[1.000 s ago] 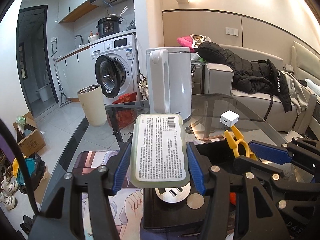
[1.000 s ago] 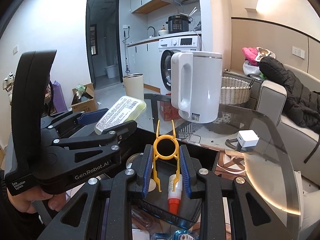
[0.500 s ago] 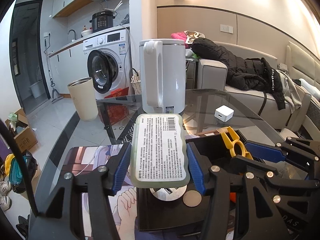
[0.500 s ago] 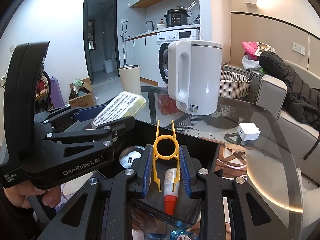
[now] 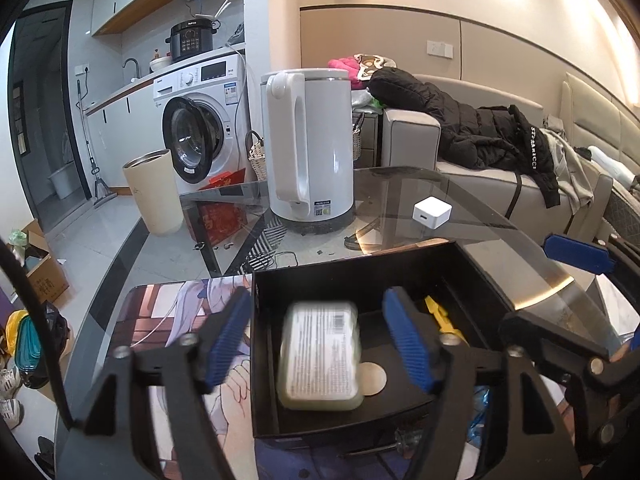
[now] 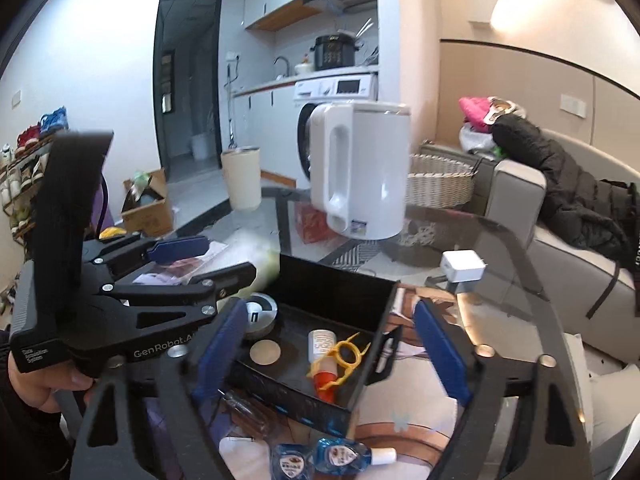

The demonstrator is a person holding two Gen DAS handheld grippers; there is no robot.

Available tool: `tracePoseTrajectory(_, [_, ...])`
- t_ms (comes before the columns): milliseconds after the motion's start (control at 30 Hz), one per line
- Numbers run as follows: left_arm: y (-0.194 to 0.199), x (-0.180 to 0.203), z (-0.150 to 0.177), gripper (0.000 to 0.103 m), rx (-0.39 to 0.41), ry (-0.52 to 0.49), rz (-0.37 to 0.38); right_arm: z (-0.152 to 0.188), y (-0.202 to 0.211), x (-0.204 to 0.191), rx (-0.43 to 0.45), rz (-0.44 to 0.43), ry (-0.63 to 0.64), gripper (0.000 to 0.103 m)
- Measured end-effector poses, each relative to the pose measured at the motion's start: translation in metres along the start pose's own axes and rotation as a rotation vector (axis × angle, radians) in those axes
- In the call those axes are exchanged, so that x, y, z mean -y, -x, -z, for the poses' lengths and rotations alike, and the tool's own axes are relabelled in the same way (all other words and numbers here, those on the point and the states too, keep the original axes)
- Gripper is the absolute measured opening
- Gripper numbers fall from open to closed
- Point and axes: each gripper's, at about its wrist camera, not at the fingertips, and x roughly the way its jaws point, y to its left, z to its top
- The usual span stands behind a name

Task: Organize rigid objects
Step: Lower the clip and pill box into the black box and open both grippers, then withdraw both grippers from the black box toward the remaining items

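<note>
A black box [image 5: 352,264] stands on the glass table. My left gripper [image 5: 318,340] hovers over it with its jaws opening. Below them, free of the blue pads [image 5: 228,336], is the pale green labelled case [image 5: 320,360], blurred, inside the box. My right gripper [image 6: 330,350] hangs above the same black box [image 6: 336,288], its jaws also opening with nothing pressed between them. The yellow clip [image 6: 348,356] lies on a red-capped tube [image 6: 320,344] on the box floor. A round silver piece [image 6: 260,312] and a disc [image 6: 265,351] lie there too. The left gripper [image 6: 216,260] shows at left, held by a hand.
A white kettle [image 5: 308,152] stands behind the box, a white charger cube [image 5: 432,212] to its right. A cream cup [image 5: 154,192] is at far left. An illustrated mat [image 5: 180,320] lies under the box. Blue glue bottles [image 6: 320,456] lie near the front.
Both grippers have gone from shut to open. The pale green case left the left jaws and dropped into the black box. The yellow clip left the right jaws and fell onto the tube.
</note>
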Motion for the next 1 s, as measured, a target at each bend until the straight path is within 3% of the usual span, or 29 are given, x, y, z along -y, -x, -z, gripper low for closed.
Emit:
tracePoseTrajectory(200, [0.015,-0.001,-0.001,0.103,0.033,0.025,0.007,0.006,0.016,0.01,0.01,0.016,-0.028,0.093])
tracePoseTrajectory(400, [0.031,-0.006,0.008,0.103,0.029,0.029,0.012,0.012,0.03,0.018,0.008,0.03,-0.051,0.102])
tracePoseTrajectory(767, [0.045,-0.014,0.036,0.103,-0.044,0.033,-0.015,0.028,0.033,0.014,-0.082,0.014,-0.039,0.102])
tracePoseTrajectory(1000, [0.05,-0.017,0.052,0.103,-0.065,0.04,-0.04,0.042,0.026,0.018,-0.154,0.057,-0.017,0.102])
